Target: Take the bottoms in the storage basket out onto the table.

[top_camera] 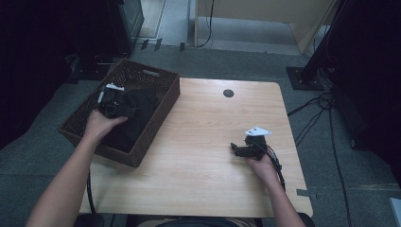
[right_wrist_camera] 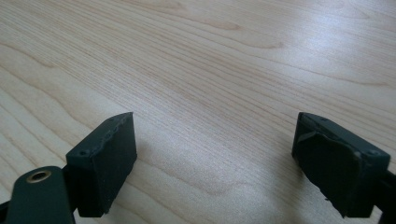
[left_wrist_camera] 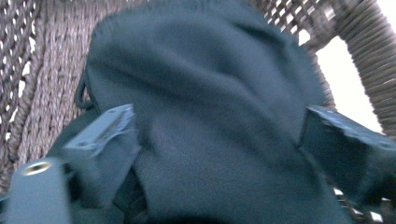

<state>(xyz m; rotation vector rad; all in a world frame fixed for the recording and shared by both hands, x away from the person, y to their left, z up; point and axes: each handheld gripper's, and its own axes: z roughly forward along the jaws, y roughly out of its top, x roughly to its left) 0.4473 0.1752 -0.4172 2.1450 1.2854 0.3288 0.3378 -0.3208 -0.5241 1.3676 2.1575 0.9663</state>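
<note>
Dark cloth (left_wrist_camera: 205,112) lies in our wicker basket (top_camera: 163,101) at the tabletop's left edge, both grippers' jaws wide, gripping nothing, apparently after drop-off.

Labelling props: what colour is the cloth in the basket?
Black; the cloth shows best in the left gripper view.

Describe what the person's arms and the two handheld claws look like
Both forearms are bare, no sleeves in view. The left claw is black with a white patch on top and a black cable trailing back along the arm. The right claw is black too, topped by a pale three-cornered plate, with a black cable looping behind the hand. Each has two blocky black jaws.
</note>
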